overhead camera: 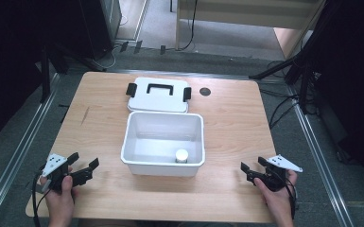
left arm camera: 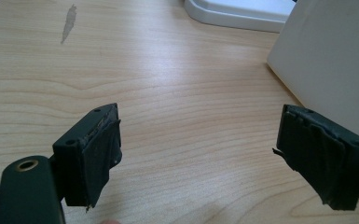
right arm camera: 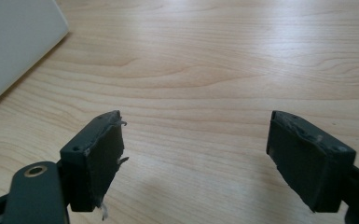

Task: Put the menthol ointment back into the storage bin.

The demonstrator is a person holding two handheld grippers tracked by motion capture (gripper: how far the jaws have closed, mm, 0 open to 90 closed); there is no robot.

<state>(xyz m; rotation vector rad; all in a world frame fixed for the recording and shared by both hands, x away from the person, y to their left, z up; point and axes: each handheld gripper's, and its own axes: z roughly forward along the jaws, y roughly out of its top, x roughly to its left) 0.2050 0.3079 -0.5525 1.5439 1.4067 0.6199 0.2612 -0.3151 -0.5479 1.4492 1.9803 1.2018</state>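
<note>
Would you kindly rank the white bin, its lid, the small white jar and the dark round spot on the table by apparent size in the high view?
1. White bin
2. Lid, slightly smaller, though farther from the camera
3. Small white jar
4. Dark round spot, about alike with the jar, so unsure

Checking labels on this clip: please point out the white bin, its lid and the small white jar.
white bin (overhead camera: 163, 166), high view, on its near outer wall.
lid (overhead camera: 144, 99), high view, on its bare white top left of the black handle.
small white jar (overhead camera: 182, 154), high view, on its round cap, inside the bin.
</note>
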